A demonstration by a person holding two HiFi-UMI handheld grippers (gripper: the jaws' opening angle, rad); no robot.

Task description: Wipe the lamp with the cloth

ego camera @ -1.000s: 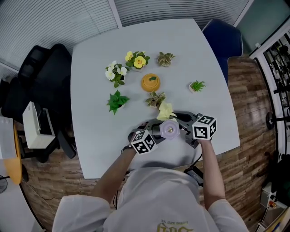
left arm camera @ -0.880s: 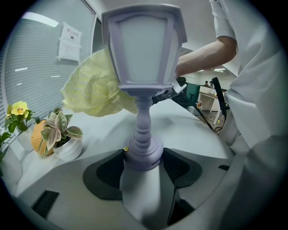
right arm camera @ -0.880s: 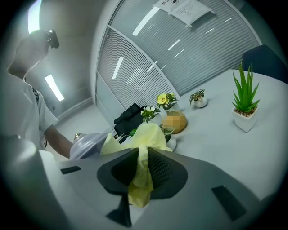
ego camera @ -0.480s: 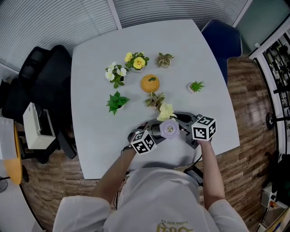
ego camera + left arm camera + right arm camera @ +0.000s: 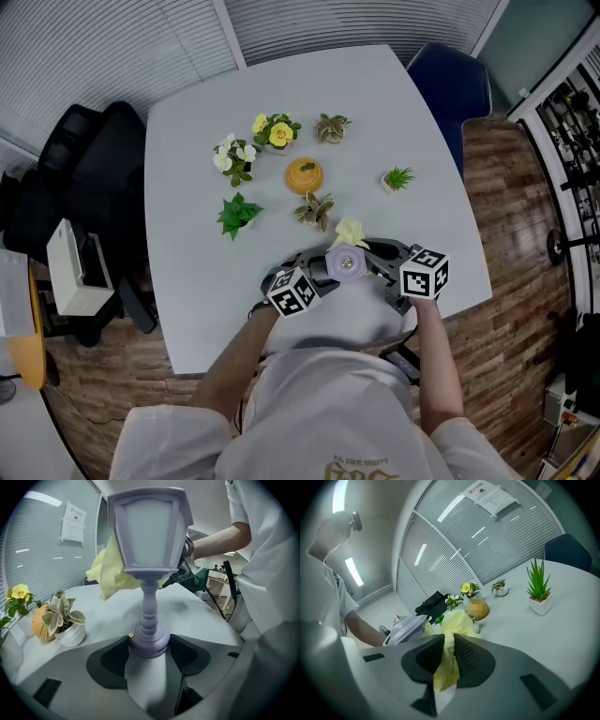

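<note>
We clamp the lavender lantern lamp by its base in our left gripper; our right gripper pinches the yellow cloth against its head.

No text was legible. A paper notice on the blinds bore a red heading too blurred to read; yellow print on the shirt was cut off.

The person wears a white short-sleeved shirt with gold print on its front, while the grey left gripper and right gripper each carry a cube of black-and-white square markers and black-padded fingers.
</note>
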